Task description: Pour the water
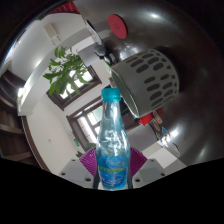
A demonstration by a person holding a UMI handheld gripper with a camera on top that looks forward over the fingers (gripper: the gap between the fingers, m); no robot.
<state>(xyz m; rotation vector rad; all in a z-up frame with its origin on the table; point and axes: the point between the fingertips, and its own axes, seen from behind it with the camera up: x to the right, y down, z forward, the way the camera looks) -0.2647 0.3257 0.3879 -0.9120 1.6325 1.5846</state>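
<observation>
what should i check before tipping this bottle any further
1. Grip: the gripper has both pink pads pressed against the blue bottle: ok.
2. Cap: the bottle's top looks open, but whether a cap is on: cannot tell.
3. Target: the grey slotted container lies beyond the bottle's top, its opening not visible: cannot tell.
4. Alignment: the bottle's mouth sits beside the container, not over it: not ok.
5. Water level in the bottle: cannot tell.
6. Clearance: the potted plant stands well off to the side, apart from the bottle: ok.
</observation>
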